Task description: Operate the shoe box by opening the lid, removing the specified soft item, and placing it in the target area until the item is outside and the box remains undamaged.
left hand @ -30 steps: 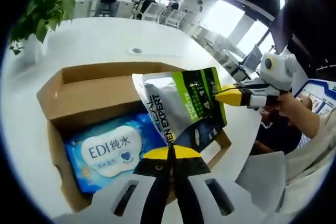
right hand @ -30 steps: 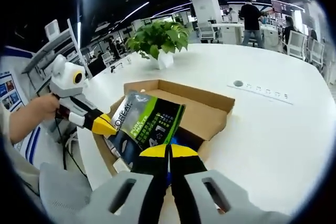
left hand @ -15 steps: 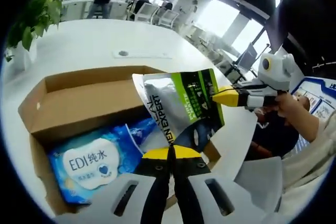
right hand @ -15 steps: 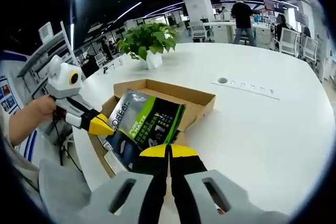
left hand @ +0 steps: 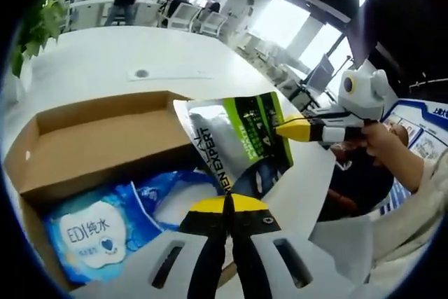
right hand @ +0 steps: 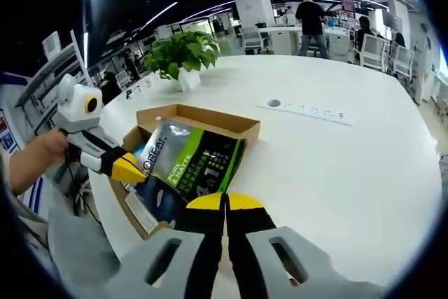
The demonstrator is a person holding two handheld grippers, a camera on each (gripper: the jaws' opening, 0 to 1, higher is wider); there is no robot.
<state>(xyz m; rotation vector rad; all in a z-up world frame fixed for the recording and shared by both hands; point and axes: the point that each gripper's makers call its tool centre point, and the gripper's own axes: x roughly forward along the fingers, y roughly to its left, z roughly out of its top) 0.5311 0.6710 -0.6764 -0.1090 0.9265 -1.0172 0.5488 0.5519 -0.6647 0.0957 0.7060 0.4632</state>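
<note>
Silver-green L'Oréal pouch (left hand: 241,141) pinched shut between my left tongs (left hand: 227,204) and right tongs (right hand: 225,204), lifted above the open cardboard shoe box (left hand: 98,127); next, carry it onto bare table (right hand: 336,166)

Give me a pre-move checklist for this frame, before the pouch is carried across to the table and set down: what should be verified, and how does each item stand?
1. Lid open: ok. The shoe box stands open, its inside in view.
2. Grip on item: ok. The left gripper and the right gripper each pinch an edge of the silver and green pouch.
3. Pouch clear of the box: cannot tell. It is raised, but its lower edge is hidden behind the jaws.
4. Other contents undisturbed: ok. The blue wipes pack lies in the box.
5. Place to set down: ok. The white table beside the box is bare.
6. Box damage: none visible; the near walls are hidden.
</note>
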